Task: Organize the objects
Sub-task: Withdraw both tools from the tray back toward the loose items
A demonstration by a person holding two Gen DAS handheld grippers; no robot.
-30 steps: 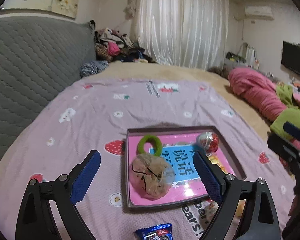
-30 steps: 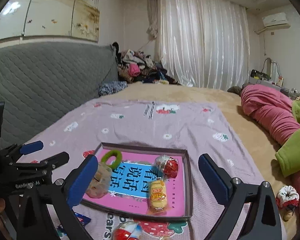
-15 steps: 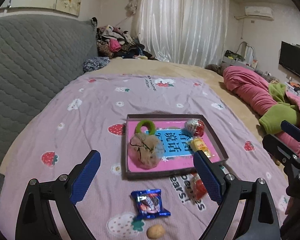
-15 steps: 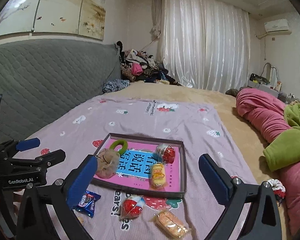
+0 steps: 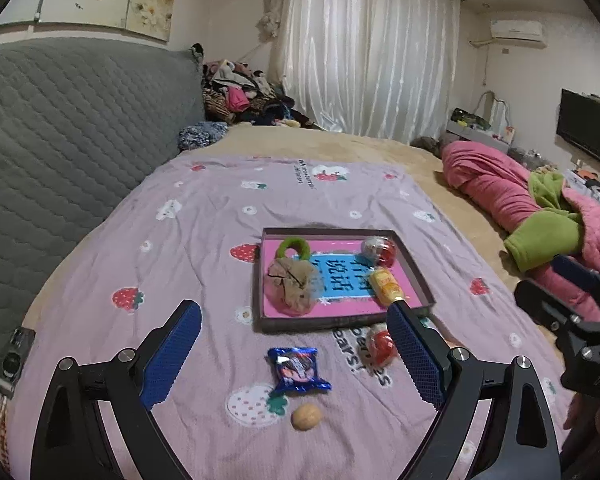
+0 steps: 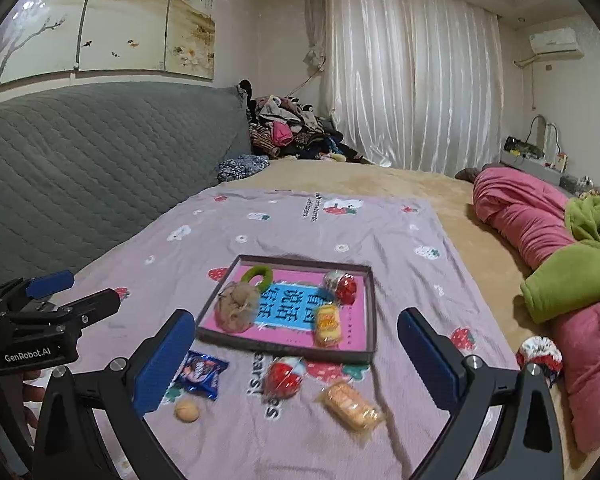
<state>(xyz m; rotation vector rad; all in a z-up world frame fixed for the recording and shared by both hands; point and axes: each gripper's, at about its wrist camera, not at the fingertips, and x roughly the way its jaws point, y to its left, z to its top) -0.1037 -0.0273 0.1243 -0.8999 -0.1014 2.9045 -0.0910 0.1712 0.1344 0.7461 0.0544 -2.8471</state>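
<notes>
The tray (image 5: 342,322) sits in the middle of my left view on the purple bedsheet (image 5: 204,240), already carrying a green ring (image 5: 294,247), a brown pouch (image 5: 292,286), a red-capped ball (image 5: 380,249) and a yellow snack (image 5: 385,285). Four loose things lie on the sheet below it in the frame: a blue packet (image 5: 299,369), a walnut (image 5: 307,417), a red and white ball (image 6: 283,375) and a wrapped biscuit (image 6: 351,399).

My worries, from left to right. The blue packet is flat and slick, so I judge my fingers could skate over it or pinch the sheet along with it. The walnut is small and round; a skewed squeeze could shoot it away. The red and white ball lies just beside the tray's near wall and may roll on the soft bed if nudged. The biscuit could crack under a hard pinch.

My left fingers (image 5: 296,356) are spread wide, gripping nothing and touching nothing, framing the blue packet in the lower middle. My right fingers (image 6: 300,356) are equally wide apart and empty, hanging above the loose things.
</notes>
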